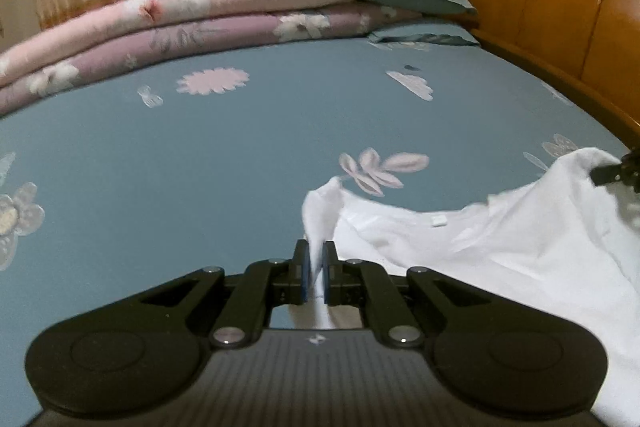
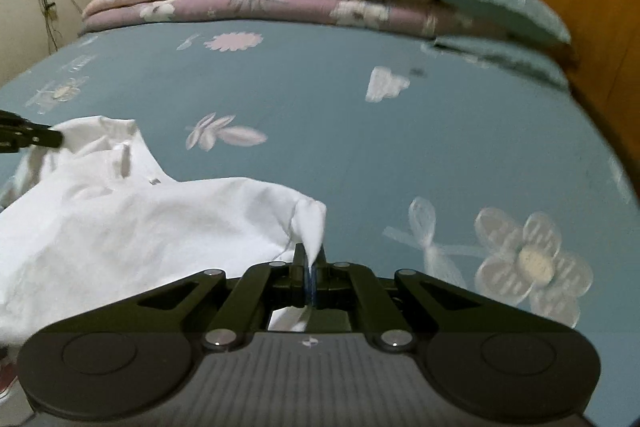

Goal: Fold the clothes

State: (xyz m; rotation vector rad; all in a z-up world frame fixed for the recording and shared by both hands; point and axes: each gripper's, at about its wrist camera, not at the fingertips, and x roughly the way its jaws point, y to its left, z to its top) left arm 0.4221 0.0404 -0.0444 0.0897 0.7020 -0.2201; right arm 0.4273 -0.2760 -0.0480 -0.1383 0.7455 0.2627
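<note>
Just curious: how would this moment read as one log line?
left gripper: shut on white shirt | right gripper: shut on white shirt | bed sheet: beneath

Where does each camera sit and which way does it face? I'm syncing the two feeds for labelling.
Left wrist: on the left gripper, looking along its fingers across the bed toward the headboard; own fingers shut on the white garment.
Right wrist: on the right gripper, facing the same way; own fingers shut on that garment's other corner.
Shared: garment, bed, folded quilts, each other's gripper tip.
</note>
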